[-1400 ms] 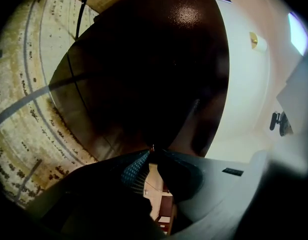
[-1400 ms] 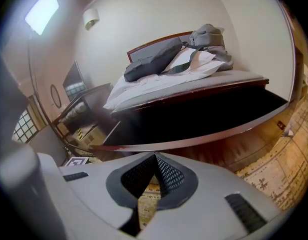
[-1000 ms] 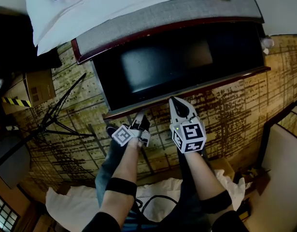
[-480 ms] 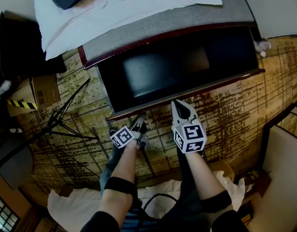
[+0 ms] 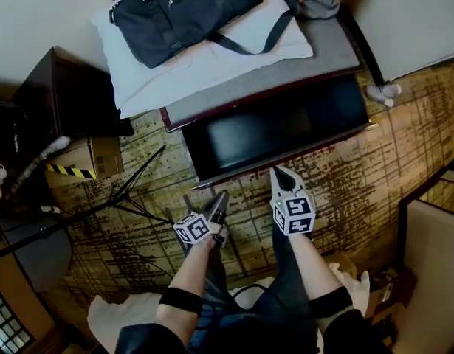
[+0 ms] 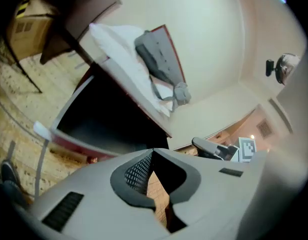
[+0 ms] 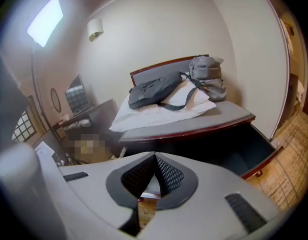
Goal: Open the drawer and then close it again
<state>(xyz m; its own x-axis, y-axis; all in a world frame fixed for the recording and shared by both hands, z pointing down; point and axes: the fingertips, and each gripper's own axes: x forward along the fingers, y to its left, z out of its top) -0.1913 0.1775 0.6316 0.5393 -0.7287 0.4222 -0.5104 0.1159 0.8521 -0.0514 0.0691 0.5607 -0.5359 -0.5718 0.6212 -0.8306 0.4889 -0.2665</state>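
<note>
Patterned yellow-brown floor (image 5: pixel 404 139) spreads beneath me. At twelve o'clock the drawer (image 5: pixel 278 127) stands pulled open from under the bed (image 5: pixel 286 68). My left tongs (image 5: pixel 220 200) have just closed on nothing; my right tongs (image 5: pixel 279 175) are also shut and empty. Both hang apart from the drawer's front. At eleven, a dark bag (image 5: pixel 182 9) lies on the bed.
</note>
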